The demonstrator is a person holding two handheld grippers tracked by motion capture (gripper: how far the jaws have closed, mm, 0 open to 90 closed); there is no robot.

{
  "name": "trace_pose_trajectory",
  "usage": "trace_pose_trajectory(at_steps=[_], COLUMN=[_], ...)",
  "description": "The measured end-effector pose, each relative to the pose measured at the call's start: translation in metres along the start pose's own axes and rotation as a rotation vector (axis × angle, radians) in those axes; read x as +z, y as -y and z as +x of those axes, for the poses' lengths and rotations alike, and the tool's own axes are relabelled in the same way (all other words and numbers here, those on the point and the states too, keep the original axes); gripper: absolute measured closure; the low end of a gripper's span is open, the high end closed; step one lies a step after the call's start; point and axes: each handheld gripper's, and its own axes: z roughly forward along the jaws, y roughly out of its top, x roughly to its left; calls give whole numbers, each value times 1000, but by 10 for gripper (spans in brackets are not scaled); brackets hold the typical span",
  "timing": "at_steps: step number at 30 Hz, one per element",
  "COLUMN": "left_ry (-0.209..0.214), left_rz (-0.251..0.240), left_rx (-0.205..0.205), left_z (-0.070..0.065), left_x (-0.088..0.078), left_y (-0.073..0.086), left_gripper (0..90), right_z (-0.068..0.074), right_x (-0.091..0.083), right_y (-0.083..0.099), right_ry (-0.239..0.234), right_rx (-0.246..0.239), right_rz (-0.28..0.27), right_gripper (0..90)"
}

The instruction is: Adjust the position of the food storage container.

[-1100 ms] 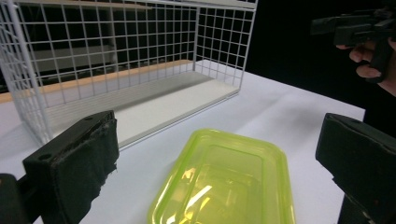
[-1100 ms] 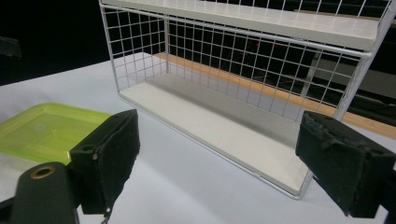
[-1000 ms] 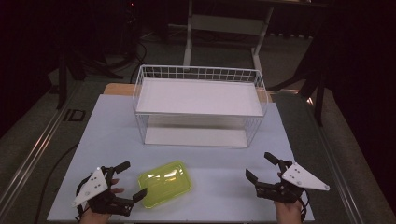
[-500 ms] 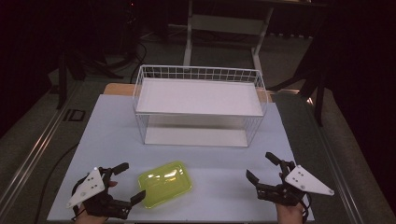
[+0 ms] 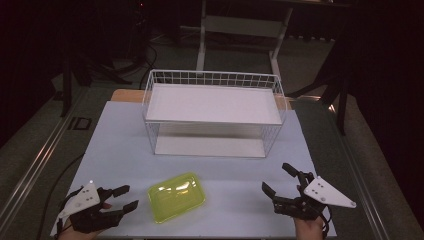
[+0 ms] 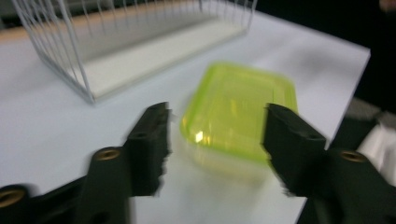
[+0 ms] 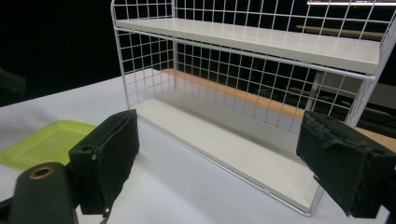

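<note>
My left gripper [image 5: 122, 197], jaws just narrowing but clear of the translucent lime-green rectangular plastic tray [image 5: 176, 196] lying near-left of centre, should square up on its near-left edge first.

white table [image 5: 115, 145], wire rack [image 5: 215, 80] at back, green tray [image 5: 176, 196] near front

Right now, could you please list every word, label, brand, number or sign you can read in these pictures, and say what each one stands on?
None can be read.
Yellow-green tray: no print.
White wire rack and its shelves: no label.
Table: bare of writing.
Left gripper and right gripper: no marking on their grey plates.
Dark mark on the floor left of the table: too small and dim to read.
</note>
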Motion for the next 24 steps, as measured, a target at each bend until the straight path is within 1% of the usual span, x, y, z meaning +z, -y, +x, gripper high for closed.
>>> trace_pose_trajectory(at_steps=[1,2,3,4,5,6,7,8,9,10,11,12,13,14,15,16,17,18,20,22,24], left_ry=[10,10,23,30,24,28,23,26,36,43,54,54,63,76,66,74,82,91,99,111,118], left_rz=[24,24,69,112,135,167,199,214,240,257,275,287,302,317,333,349,359,367,367,373,369], left_rx=[-4,-4,-22,-29,-28,-30,-31,-32,-37,-37,-31,-24,-27,-21,-7,-2,8,10,22,22,14], left_z=[2,2,3,4,3,4,4,4,4,4,3,2,2,1,0,-1,-2,-3,-4,-5,-4], left_x=[2,2,6,10,12,15,18,20,24,27,31,33,37,40,43,47,49,53,57,61,65], left_y=[3,3,7,9,10,12,14,15,16,16,16,16,16,16,17,17,17,17,16,14,12], left_gripper=[469,506,506,570,576,629,638,648,686,719,757,792,817,853,871,894,898,899,900,900,900], right_z=[0,0,0,-1,-1,-1,-1,0,0,-1,-1,-1,-2,-2,-2,-3,-3,-3,-3,-3,-3], right_x=[0,0,1,2,2,2,3,3,3,3,3,3,3,3,3,2,2,2,2,2,2], right_y=[0,0,0,0,0,0,0,1,1,1,1,1,1,1,1,1,1,1,1,1,1], right_ry=[-1,-1,-2,-2,-4,-5,-6,-8,-9,-11,-14,-14,-14,-13,-12,-12,-11,-11,-11,-11,-13], right_rx=[1,1,2,5,9,10,9,10,9,8,11,16,18,19,19,20,23,24,22,23,26], right_rz=[0,0,2,3,4,4,6,7,7,8,7,6,7,7,6,6,6,6,5,5,7], right_gripper=[131,131,130,131,131,131,131,131,131,131,131,131,131,131,131,131,131,131,131,131,131])
